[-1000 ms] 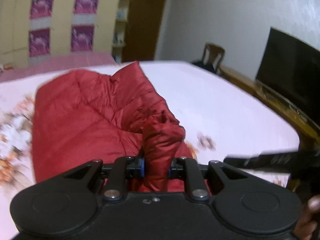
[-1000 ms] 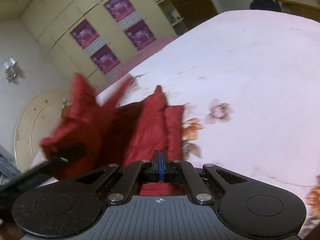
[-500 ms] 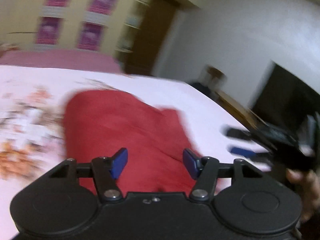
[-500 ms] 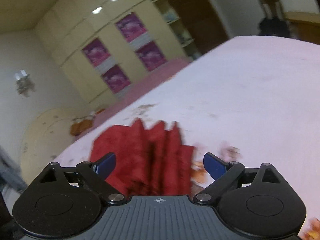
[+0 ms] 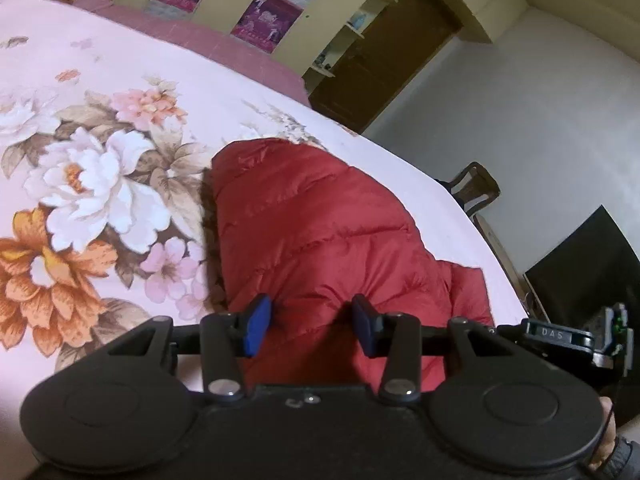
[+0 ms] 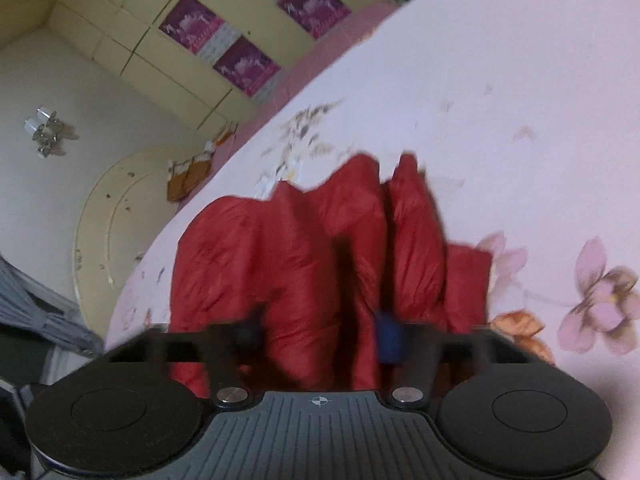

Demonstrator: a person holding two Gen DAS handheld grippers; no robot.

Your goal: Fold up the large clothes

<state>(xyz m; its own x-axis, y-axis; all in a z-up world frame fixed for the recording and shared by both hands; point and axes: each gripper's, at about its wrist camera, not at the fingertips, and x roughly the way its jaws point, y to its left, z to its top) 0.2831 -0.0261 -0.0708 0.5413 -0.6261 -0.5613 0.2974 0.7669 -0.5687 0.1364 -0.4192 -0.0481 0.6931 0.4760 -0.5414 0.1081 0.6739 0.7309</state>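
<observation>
A red quilted puffer jacket (image 5: 320, 236) lies folded on the bed's floral sheet (image 5: 80, 184). My left gripper (image 5: 310, 330) is open, its blue pads apart over the jacket's near edge, holding nothing. In the right wrist view the same jacket (image 6: 280, 272) lies bunched in ridges. My right gripper (image 6: 320, 332) is open over its near edge, blurred by motion, holding nothing. The right gripper's body also shows at the left wrist view's right edge (image 5: 576, 336).
The bed's pink sheet (image 6: 520, 100) spreads around the jacket. A wooden chair (image 5: 476, 188) and a dark TV screen (image 5: 592, 264) stand past the bed's right side. A cream wardrobe with purple posters (image 6: 224, 52) and a brown door (image 5: 384, 56) are at the back.
Both grippers were shut on the jacket one second ago, then opened and let it drop. Now both hang open over the settled jacket, with the views tilted down toward it.
</observation>
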